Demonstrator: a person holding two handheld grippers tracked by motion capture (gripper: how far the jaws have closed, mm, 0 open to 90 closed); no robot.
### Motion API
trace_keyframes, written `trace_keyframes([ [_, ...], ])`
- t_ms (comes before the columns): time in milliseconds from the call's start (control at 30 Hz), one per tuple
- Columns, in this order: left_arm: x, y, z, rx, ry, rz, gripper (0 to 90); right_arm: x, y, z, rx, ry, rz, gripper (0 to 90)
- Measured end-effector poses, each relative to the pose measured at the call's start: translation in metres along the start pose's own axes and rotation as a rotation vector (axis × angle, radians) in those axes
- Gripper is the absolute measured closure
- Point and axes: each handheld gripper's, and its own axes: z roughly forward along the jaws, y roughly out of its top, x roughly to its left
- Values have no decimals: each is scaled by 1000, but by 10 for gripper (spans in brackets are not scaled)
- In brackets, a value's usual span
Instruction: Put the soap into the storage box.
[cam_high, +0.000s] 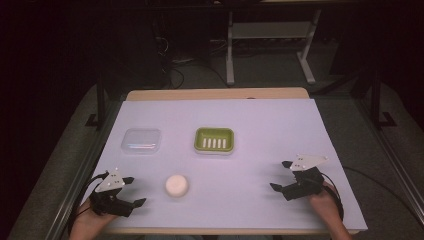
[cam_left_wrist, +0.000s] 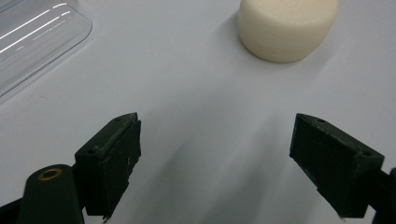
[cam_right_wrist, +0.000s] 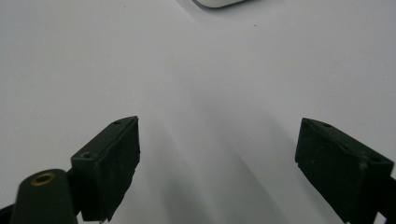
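**Both tongs open near the soap**

The left tongs (cam_high: 134, 191) and the right tongs (cam_high: 280, 175) rest wide open and empty on the white worktop (cam_high: 260, 130). The round soap (cam_high: 177, 185) lies just beside the left tongs. Farther away stand a clear lid (cam_high: 141, 140) and a green soap dish (cam_high: 214, 140).

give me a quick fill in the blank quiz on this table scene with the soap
1. The round bar of soap lies nearest the ____ gripper.
2. The soap dish is ____ in colour.
3. The clear plastic lid lies to the ____ of the soap dish.
4. The jaws of the right gripper stand ____.

Missing words: left; green; left; open
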Motion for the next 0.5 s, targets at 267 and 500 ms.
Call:
trace_keyframes([
  [267,-2,6,2,-11,-27,-4,165,0,0,1,6,-3,-2,132],
  [500,-6,11,6,-1,-46,17,167,1,0,0,0,2,-4,132],
])
